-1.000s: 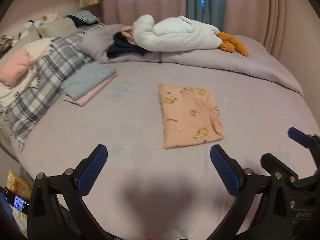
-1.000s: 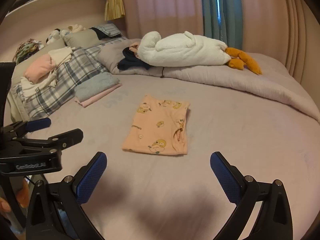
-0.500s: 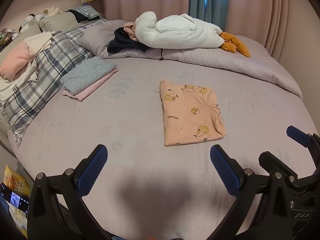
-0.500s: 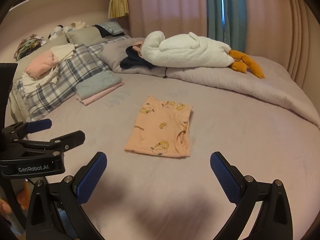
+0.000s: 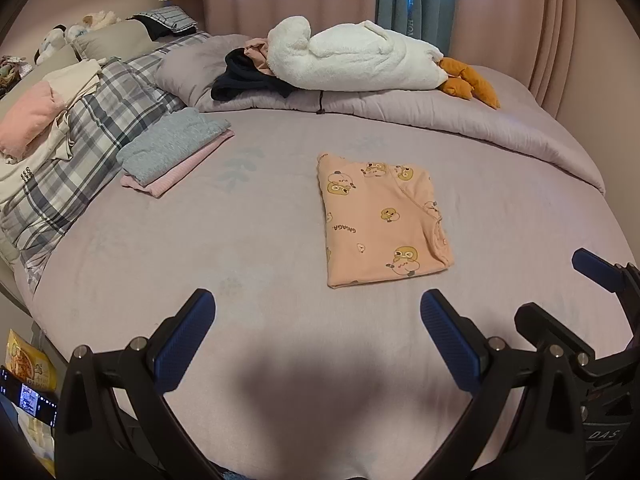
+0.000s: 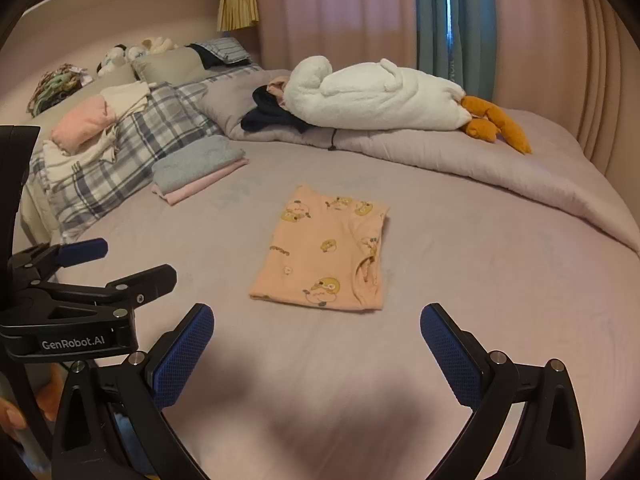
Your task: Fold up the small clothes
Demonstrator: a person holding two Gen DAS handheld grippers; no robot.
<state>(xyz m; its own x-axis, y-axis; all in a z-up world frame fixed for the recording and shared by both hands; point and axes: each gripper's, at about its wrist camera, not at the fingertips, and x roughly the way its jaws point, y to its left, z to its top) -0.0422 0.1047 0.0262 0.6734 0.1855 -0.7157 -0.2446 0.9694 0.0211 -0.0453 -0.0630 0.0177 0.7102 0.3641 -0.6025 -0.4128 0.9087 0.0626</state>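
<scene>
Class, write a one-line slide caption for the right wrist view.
Open right claw hovers before a folded peach duck-print garment lying flat on the mauve bed sheet.

Peach garment (image 5: 380, 216) soft matt cloth; bedsheet (image 5: 240, 240) smooth matt fabric.

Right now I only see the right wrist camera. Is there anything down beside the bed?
Observer: Yes, a yellow snack bag sits off the near left edge of the bed.
Operator: Anything else down there?
Observer: A small lit screen, just below the bag.
Operator: What do the letters on the orange shirt say?
Observer: On the shirt they seem to read GAGAGA.
</scene>
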